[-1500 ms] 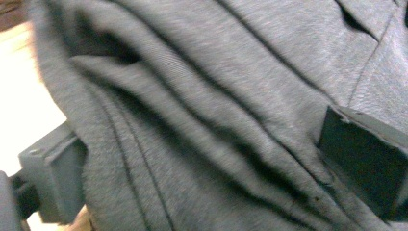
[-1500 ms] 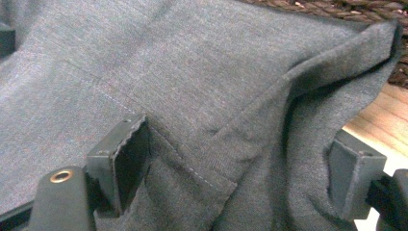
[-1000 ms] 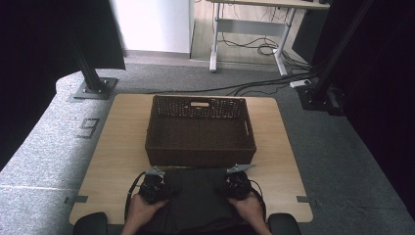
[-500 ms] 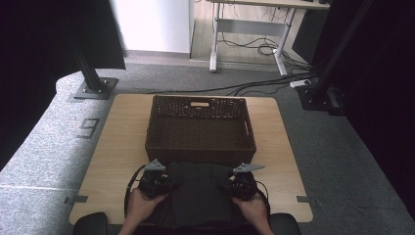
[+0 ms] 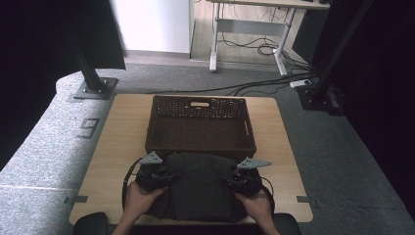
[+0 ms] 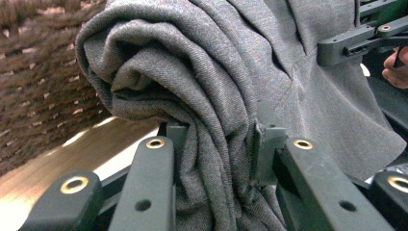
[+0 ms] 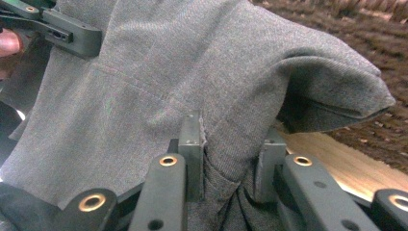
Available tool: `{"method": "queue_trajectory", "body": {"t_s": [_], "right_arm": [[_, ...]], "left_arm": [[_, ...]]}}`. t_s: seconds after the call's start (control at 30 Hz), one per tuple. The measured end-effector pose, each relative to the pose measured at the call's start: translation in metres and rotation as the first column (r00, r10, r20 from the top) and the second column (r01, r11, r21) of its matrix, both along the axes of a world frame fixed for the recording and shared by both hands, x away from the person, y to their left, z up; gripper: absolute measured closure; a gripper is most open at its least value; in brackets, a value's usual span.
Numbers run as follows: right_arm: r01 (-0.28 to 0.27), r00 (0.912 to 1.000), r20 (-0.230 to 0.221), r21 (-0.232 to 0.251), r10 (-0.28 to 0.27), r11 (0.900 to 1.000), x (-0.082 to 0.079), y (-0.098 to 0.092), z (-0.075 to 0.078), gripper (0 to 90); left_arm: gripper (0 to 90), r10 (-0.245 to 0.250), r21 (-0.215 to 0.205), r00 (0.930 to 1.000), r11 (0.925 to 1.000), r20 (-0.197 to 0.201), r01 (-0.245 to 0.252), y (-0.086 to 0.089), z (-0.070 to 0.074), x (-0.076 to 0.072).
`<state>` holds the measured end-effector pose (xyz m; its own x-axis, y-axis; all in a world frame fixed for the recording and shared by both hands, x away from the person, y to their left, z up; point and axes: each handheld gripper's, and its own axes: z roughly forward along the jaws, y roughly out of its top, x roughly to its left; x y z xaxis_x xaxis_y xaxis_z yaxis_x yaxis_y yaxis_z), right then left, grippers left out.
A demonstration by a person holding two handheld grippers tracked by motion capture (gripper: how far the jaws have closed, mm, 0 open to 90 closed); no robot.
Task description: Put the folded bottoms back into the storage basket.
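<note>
A dark grey garment [image 5: 200, 188] lies on the near part of the wooden table [image 5: 117, 142], its far edge raised just in front of a brown wicker basket [image 5: 198, 143]. My left gripper [image 5: 170, 175] is shut on a bunched fold at the left side of the garment [image 6: 192, 62], seen close up between the left gripper's [image 6: 216, 139] jaws. My right gripper [image 5: 229, 180] holds the right side; the jaws of the right gripper [image 7: 228, 144] have just been closing, with the grey garment [image 7: 192, 72] pinched between them. A hand holds each gripper.
The basket's [image 6: 33, 86] woven wall stands right behind the lifted cloth, and its inside looks empty. Bare tabletop [image 7: 337, 163] shows beside the basket [image 7: 346, 29]. Black stands and a grey carpet floor [image 5: 44, 147] surround the table.
Both grippers have risen a little, drawing the garment's far edge up off the table. The cloth now bunches higher between them, against the basket's front.
</note>
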<state>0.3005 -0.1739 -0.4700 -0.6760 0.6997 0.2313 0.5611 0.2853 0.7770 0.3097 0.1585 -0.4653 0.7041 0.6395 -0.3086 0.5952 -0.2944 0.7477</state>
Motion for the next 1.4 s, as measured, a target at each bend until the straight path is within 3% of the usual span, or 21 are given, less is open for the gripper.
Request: {"method": "queue_trajectory", "body": {"t_s": [0.3,0.7,1.03,1.4], "right_arm": [[0.001,0.9992,0.039,0.001,-0.001,1.000,-0.003,-0.002,0.017,70.9],[0.003,0.9959,0.090,0.020,-0.004,1.000,0.001,-0.008,0.048,71.1],[-0.006,0.9908,0.135,0.025,0.002,1.000,0.012,-0.011,0.081,71.1],[-0.011,0.9871,0.160,0.033,0.005,0.999,0.028,-0.010,0.106,71.1]], "left_arm": [[67.8,-0.014,-0.018,0.9996,0.9997,0.023,0.015,-0.001,0.016,0.002],[67.9,-0.025,-0.034,0.9972,0.9990,0.070,0.028,-0.003,0.047,0.008],[68.0,-0.028,-0.057,0.9949,0.9978,0.097,0.034,-0.002,0.075,0.021],[68.0,-0.026,-0.092,0.9947,0.9951,0.100,0.035,0.003,0.102,0.040]]}}
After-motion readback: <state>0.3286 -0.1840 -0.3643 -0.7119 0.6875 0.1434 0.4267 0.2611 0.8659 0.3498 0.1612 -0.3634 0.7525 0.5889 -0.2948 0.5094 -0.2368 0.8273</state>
